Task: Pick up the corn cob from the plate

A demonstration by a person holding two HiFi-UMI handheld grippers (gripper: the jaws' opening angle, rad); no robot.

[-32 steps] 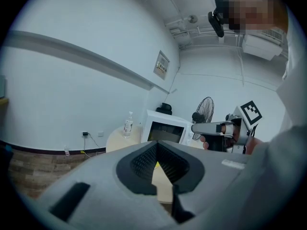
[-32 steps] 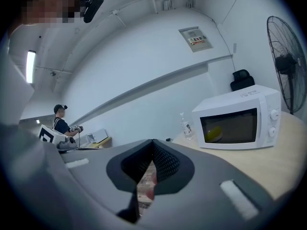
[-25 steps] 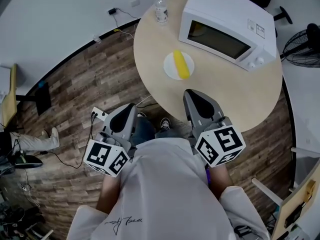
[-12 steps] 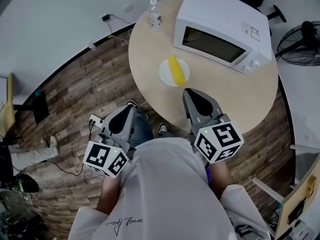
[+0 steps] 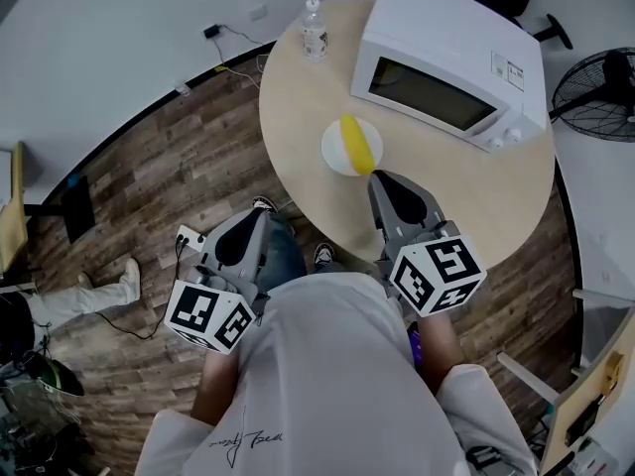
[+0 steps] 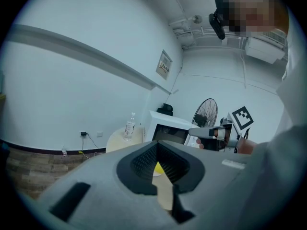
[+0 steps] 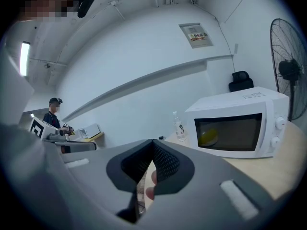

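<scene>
Short of the plate [image 5: 335,155], the right gripper [image 5: 376,177] had jaws clenched, empty; they needed opening to straddle the corn cob [image 5: 357,144].

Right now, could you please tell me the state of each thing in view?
Corn: lying on the plate, untouched.
Microwave: door shut.
Bottle: upright, capped.
Left gripper: shut.
Right gripper: shut.

No lettering can be read. A framed wall notice [image 7: 195,34], a small sticker [image 5: 508,70] on the white microwave [image 5: 451,38], the water bottle [image 5: 315,28] label and cursive print [image 5: 241,434] on the person's shirt [image 5: 327,365] are all too small or blurred.
</scene>
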